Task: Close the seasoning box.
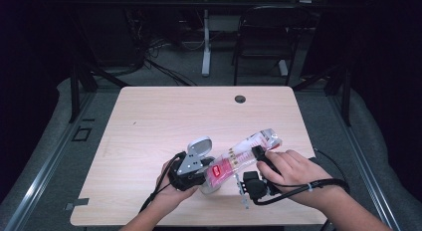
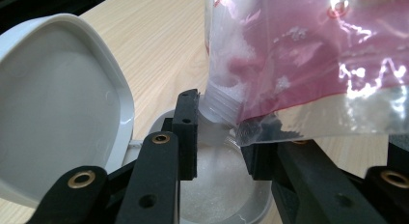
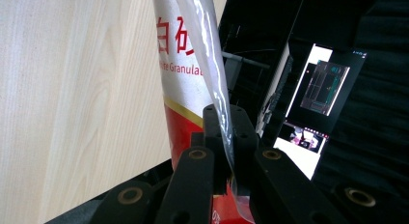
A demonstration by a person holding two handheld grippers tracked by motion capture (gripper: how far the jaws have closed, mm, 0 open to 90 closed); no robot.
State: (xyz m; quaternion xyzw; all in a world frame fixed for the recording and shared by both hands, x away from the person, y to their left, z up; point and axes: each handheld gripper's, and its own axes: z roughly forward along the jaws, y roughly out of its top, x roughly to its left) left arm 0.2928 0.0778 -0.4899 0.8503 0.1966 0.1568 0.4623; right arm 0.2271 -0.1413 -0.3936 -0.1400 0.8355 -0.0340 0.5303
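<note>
A clear and red bag of white granulated sugar (image 1: pixel 249 151) lies tilted over the table, its low end at a small clear container (image 2: pixel 217 195) with white grains in it. The container's white flip lid (image 2: pixel 53 113) stands open to the left. My left gripper (image 2: pixel 219 142) has its jaws closed on the container's sides, and in the high view it (image 1: pixel 199 173) sits near the front edge. My right gripper (image 3: pixel 224 122) is shut on the bag's (image 3: pixel 185 64) thin plastic edge, and in the high view it (image 1: pixel 259 156) holds the bag's upper part. Sugar (image 2: pixel 226 96) crowds the bag's low corner.
The wooden table (image 1: pixel 164 116) has a cable hole (image 1: pixel 240 99) near its far edge. A black chair (image 1: pixel 263 37) and a white desk leg (image 1: pixel 206 42) stand beyond it. Cables trail from both grippers at the front edge. A lit screen (image 3: pixel 318 108) glows in the right gripper view.
</note>
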